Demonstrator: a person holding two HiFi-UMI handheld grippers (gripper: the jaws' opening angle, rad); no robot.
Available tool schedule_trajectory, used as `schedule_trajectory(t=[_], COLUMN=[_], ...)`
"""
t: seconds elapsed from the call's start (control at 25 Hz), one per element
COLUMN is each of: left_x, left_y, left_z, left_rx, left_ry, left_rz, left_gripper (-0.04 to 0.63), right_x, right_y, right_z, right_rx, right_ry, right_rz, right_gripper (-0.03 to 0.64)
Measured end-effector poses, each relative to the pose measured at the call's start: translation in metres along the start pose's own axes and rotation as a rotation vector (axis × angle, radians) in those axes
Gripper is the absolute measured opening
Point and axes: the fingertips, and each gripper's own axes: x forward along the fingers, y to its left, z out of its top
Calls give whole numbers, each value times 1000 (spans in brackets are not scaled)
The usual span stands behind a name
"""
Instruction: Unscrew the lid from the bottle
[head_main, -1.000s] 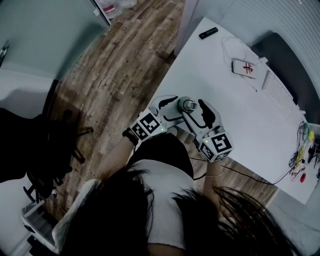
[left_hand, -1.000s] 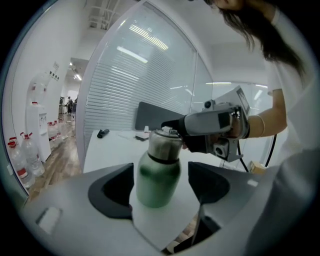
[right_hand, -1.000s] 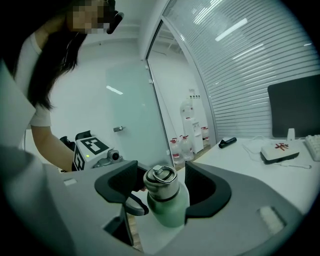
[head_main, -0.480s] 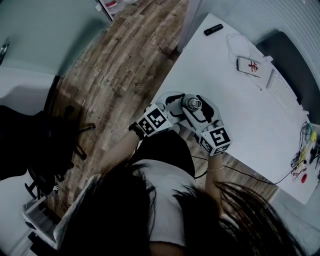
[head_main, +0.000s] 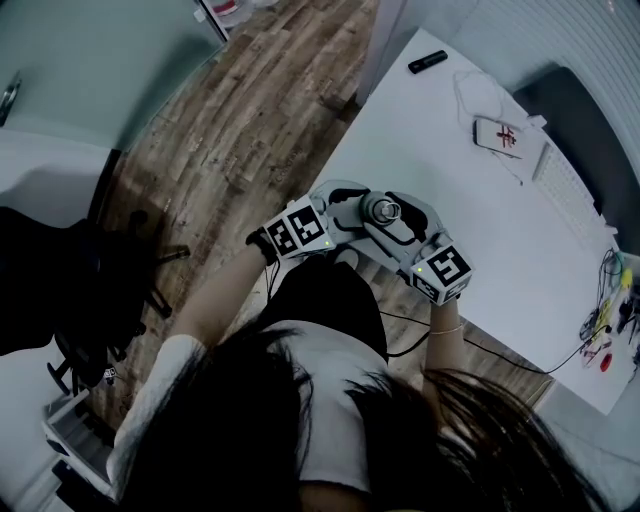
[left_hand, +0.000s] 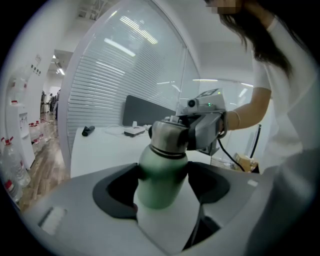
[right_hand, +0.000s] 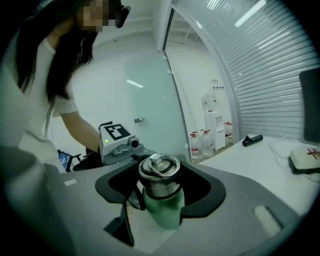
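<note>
Here, one green metal bottle (left_hand: 161, 175) bears one brushed-steel lid (right_hand: 159, 172) with a ring handle on top. There are two tongs, one white bench (head_main: 450, 170), one black stick-shaped object (head_main: 427, 61) at the bench's far end, one flat white slab with a red mark (head_main: 498, 132), and one white keyboard (head_main: 568, 190) at the right.

The left tongs (left_hand: 162, 195) are closed to the width of the bottle's green body, with one pad pressed on each side of it. The right tongs (right_hand: 160, 192) are closed on the steel lid and meet the bottle from the opposite side. The lid is still seated on the neck. The bottle is held between the two tongs at the near left edge of the bench. Whether its base rests on the bench cannot be told.

Compared with half a second earlier, the marker cube of the right tongs (head_main: 443, 272) lies further right. The marker cube of the left tongs (head_main: 298, 228) lies further left. The bottle keeps its place at the bench edge.
</note>
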Motion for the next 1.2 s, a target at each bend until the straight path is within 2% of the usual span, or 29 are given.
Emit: schedule_trajectory(t=[0.44, 0.64, 0.8, 0.88, 0.96, 1.08, 1.2], left_x=[2, 0, 0, 0, -1, 0, 0], left_y=[-1, -6, -4, -5, -3, -3, -5], left_z=[-1, -3, -2, -2, -1, 0, -1], left_rx=[132, 206, 239, 235, 216, 165, 142], left_ry=[133, 210, 244, 237, 215, 165, 134], left_rz=[-256, -399, -457, -457, -436, -380, -311], left_gripper=[364, 362, 362, 362, 362, 363, 362], right_x=[1, 0, 1, 2, 2, -3, -14], right_y=[12, 19, 18, 18, 16, 9, 2], right_z=[-1, -4, -6, -6, -6, -7, -2], right_rx=[-145, -192, -230, -230, -199, -115, -4], right_ry=[146, 209, 238, 255, 259, 232, 149], right_rz=[374, 509, 601, 606, 567, 439, 263], right_gripper=[262, 262, 262, 264, 264, 264, 265])
